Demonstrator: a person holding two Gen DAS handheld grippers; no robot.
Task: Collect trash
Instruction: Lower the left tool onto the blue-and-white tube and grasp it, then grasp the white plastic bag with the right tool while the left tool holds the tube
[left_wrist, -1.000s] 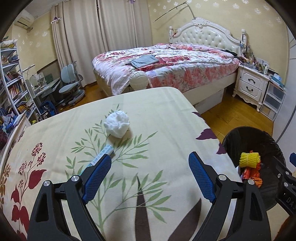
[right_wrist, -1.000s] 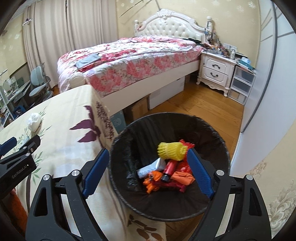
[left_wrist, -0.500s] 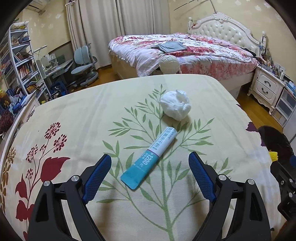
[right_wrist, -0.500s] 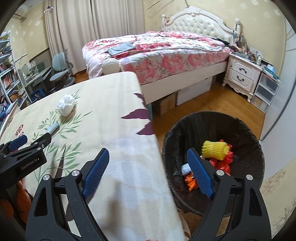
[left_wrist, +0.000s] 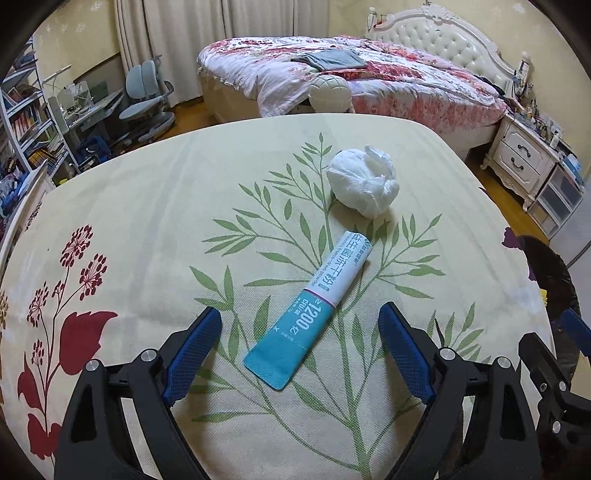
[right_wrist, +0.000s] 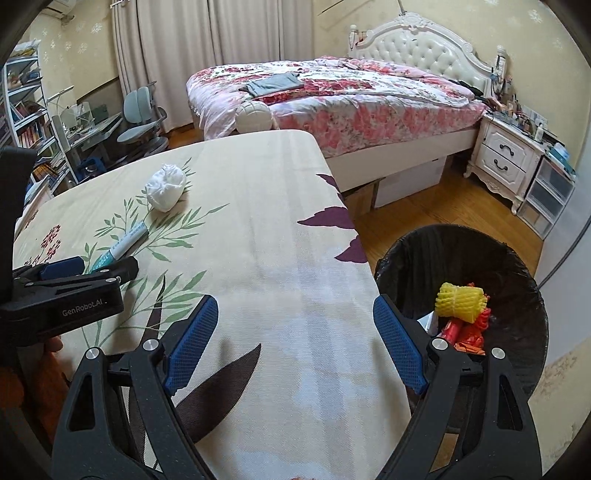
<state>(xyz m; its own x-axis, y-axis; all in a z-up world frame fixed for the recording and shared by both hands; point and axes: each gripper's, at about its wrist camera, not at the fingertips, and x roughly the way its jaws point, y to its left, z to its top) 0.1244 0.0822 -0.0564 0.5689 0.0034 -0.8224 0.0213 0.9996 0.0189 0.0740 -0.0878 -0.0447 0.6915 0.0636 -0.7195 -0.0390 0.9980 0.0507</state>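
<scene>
A teal and white sachet (left_wrist: 309, 313) lies on the floral tablecloth (left_wrist: 147, 221), with a crumpled white tissue ball (left_wrist: 364, 185) just beyond it. My left gripper (left_wrist: 300, 345) is open and empty, its blue pads either side of the sachet's near end, just above the cloth. In the right wrist view the sachet (right_wrist: 123, 242) and tissue ball (right_wrist: 165, 186) lie at the left, next to the left gripper (right_wrist: 74, 280). My right gripper (right_wrist: 295, 343) is open and empty over the table's right edge, beside the black bin (right_wrist: 517, 273).
The bin holds a yellow foam net (right_wrist: 460, 300) and red wrappers (right_wrist: 469, 328). A bed (right_wrist: 351, 96), a nightstand (right_wrist: 509, 162) and wooden floor lie beyond the table. A desk chair (left_wrist: 147, 92) and shelves (left_wrist: 26, 122) stand at the left.
My left gripper has swung left from the table's bin side and closed in on the sachet, which now lies between its fingers. My right gripper has moved from over the bin toward the table.
</scene>
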